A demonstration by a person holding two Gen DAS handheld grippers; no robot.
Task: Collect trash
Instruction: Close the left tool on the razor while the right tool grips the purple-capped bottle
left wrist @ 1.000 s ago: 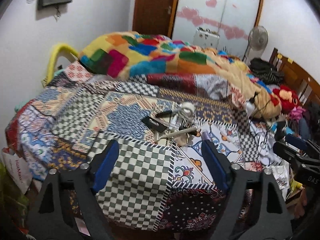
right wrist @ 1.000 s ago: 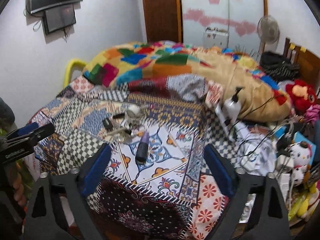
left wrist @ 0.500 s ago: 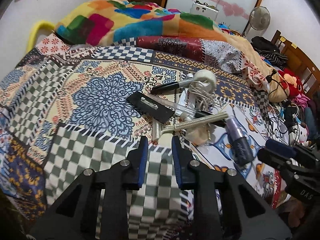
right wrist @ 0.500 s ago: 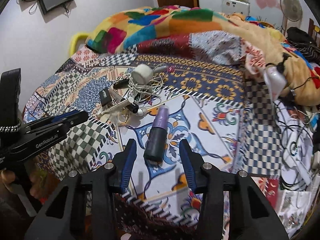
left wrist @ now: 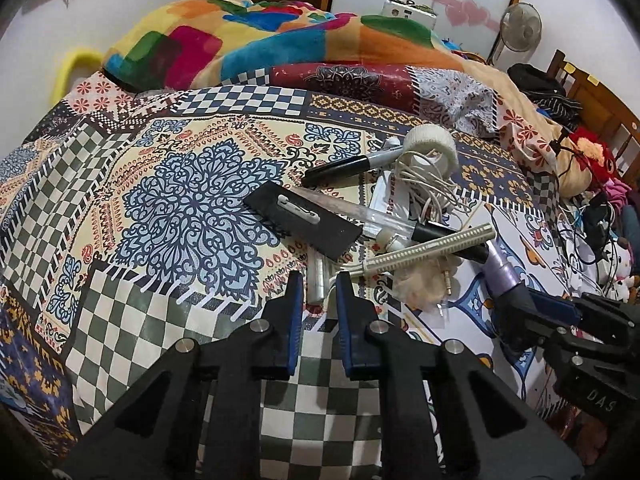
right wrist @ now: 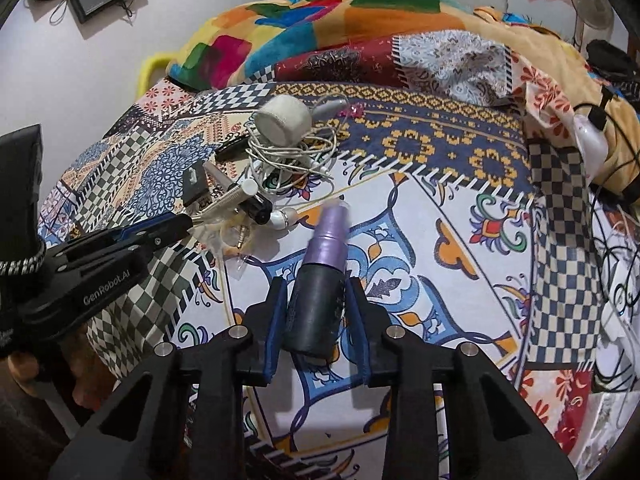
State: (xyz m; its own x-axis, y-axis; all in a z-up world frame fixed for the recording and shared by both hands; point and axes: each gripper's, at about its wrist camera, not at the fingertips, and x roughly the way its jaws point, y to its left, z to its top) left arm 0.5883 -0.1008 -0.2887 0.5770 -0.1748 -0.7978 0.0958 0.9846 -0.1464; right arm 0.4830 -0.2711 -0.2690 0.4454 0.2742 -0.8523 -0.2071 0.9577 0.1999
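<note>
Patchwork bedspread (left wrist: 192,208) holds clutter; right gripper (right wrist: 316,292) jaws clamp purple bottle (right wrist: 320,280), left gripper (left wrist: 316,292) jaws narrowly apart.

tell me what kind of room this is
Most likely a bedroom. The clutter lies on a bed under a patchwork bedsheet, with a colourful fleece blanket bunched behind it, a wooden headboard to one side, and a standing fan by the wall.

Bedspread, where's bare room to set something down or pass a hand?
Free: the blue floral medallion patch, left of the flat black card, and the white patterned panel right of the purple-and-black bottle. Crowded: the heap around the tangled white cable and cream comb.
</note>
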